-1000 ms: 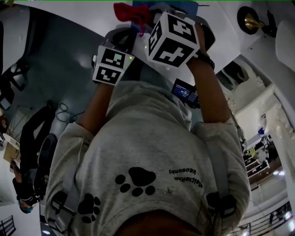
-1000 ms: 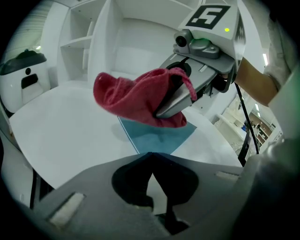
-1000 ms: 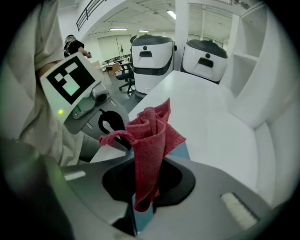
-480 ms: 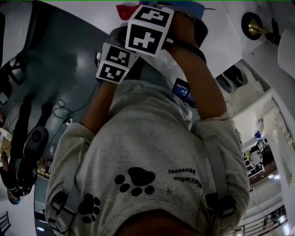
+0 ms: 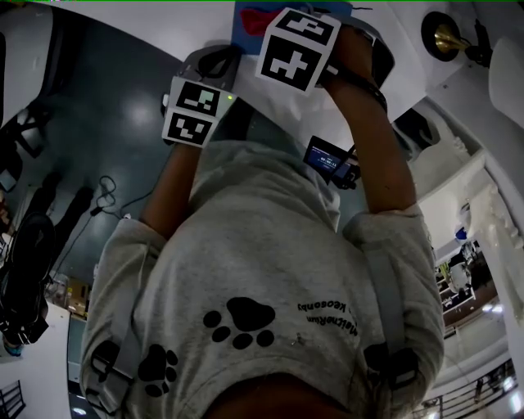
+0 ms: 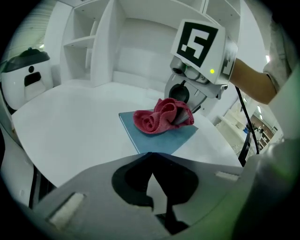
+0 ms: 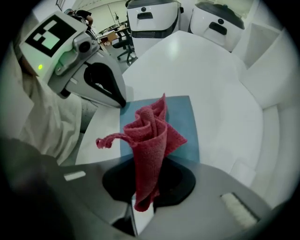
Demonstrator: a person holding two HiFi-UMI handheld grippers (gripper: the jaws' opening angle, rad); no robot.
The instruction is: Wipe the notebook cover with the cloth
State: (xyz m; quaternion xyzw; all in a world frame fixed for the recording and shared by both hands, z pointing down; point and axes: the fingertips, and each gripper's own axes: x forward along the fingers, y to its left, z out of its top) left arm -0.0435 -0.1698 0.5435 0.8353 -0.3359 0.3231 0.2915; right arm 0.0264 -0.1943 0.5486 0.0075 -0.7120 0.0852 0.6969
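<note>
A blue notebook [image 6: 159, 136] lies flat on the round white table [image 6: 70, 126]. The red cloth [image 7: 151, 140] is bunched up and rests on its cover. My right gripper [image 7: 145, 161] is shut on the cloth, and in the left gripper view the right gripper [image 6: 186, 110] stands over the notebook's far side. My left gripper [image 6: 150, 154] is shut with nothing in it; its tip [image 7: 121, 101] sits at the notebook's near-left corner. In the head view only the marker cubes show, the left cube [image 5: 195, 110] and the right cube [image 5: 299, 49], above a strip of notebook [image 5: 242, 24].
White shelving [image 6: 117, 47] backs the table. Two white machines [image 7: 152, 18] [image 7: 220, 23] stand past the table's far edge, and another [image 6: 28, 70] at the left. A small device with a screen [image 5: 327, 159] hangs on the person's chest.
My right gripper swung left with the cloth, then back to the right over the notebook. The left gripper has stayed almost in place.
</note>
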